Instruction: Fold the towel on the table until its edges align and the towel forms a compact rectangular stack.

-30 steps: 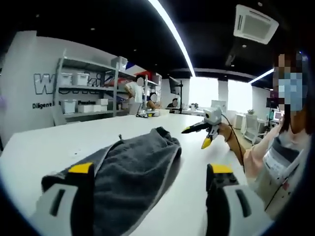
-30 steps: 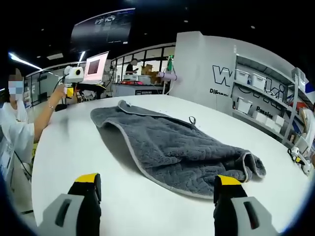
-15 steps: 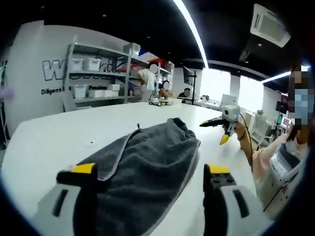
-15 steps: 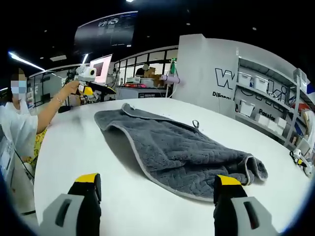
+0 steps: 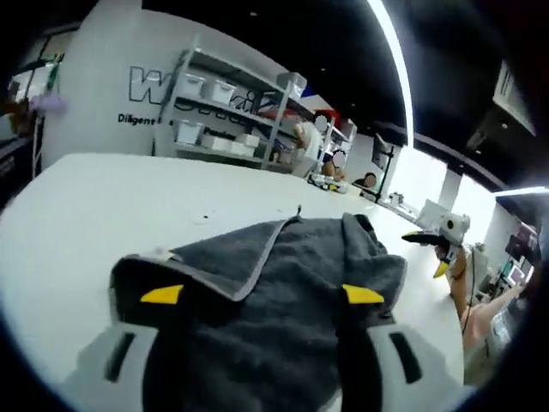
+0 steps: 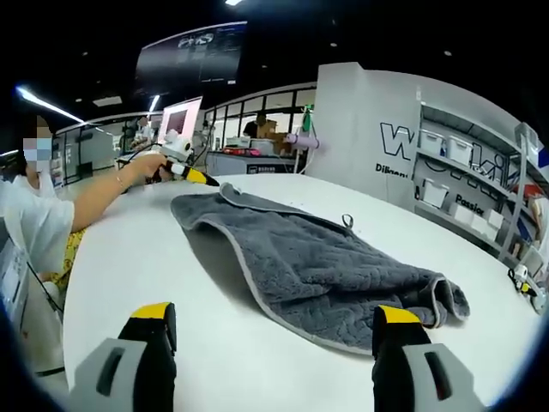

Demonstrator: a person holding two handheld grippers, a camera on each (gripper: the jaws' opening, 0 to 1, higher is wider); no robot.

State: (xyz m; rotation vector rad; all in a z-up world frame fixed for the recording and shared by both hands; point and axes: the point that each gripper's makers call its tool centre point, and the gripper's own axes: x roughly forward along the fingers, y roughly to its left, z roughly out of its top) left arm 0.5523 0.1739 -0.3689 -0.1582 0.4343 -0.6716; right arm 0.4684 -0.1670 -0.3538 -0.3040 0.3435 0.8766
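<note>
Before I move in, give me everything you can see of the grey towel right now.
The grey towel looks like thick terry with an embossed wavy pattern and a paler bound edge. A small hanging loop sits on its far long side. It lies mostly flat on the white table, apparently already doubled over, with one end bunched into a rumpled fold. The left gripper reaches open over the other end; contact is unclear.

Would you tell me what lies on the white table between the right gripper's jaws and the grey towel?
Nothing: in the right gripper view, bare white table separates the right gripper from the grey towel.
</note>
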